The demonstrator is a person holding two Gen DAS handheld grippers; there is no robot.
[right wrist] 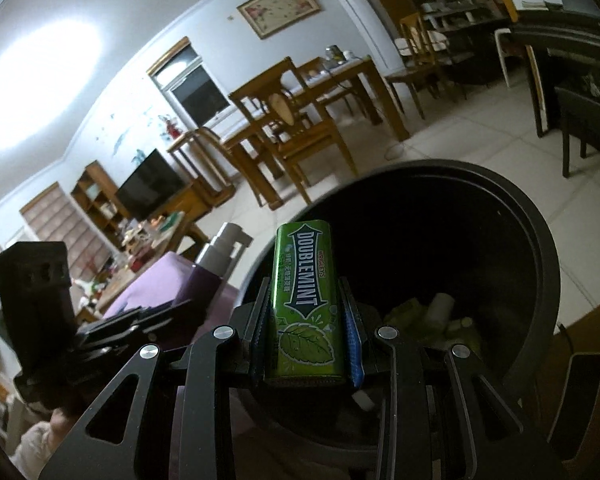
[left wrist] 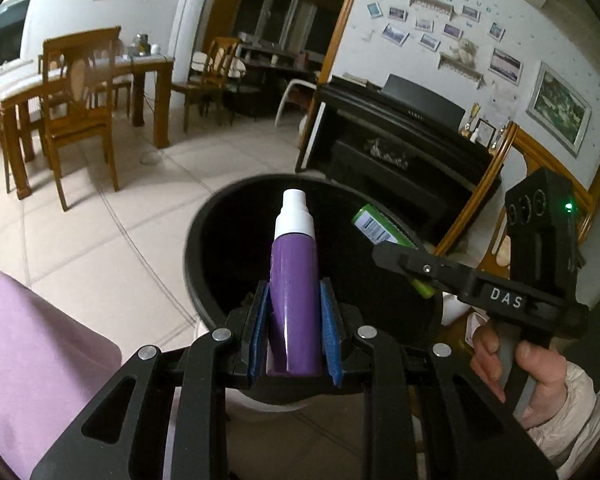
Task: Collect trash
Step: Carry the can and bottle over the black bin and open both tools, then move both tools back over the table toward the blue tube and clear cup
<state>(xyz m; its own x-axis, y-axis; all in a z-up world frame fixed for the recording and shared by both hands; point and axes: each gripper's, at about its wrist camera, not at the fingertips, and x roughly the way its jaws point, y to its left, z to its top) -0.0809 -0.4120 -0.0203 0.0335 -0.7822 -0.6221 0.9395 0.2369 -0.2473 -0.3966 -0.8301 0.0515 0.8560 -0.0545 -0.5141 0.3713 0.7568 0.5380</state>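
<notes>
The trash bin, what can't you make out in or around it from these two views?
- Left wrist view: the trash bin interior is black shadow, contents unseen; the purple bottle hides part.
- Right wrist view: pale items at the bottom are too dim to identify; the Doublemint pack covers the rest.

- My right gripper (right wrist: pixel 306 324) is clamped on a green Doublemint pack (right wrist: pixel 305 304), which stands upright between the blue pads (right wrist: pixel 352 332).
- The pack sits over the near rim of the black bin (right wrist: pixel 540 248).
- Inside the bin I see pale trash (right wrist: pixel 440 312) at the bottom.
- To the left, my left gripper (right wrist: pixel 112 328) carries a purple bottle (right wrist: pixel 204 280) with a white cap, just beside the bin's rim.
- Behind: wooden table (right wrist: pixel 356 68), chairs (right wrist: pixel 292 128), TV (right wrist: pixel 150 184).
</notes>
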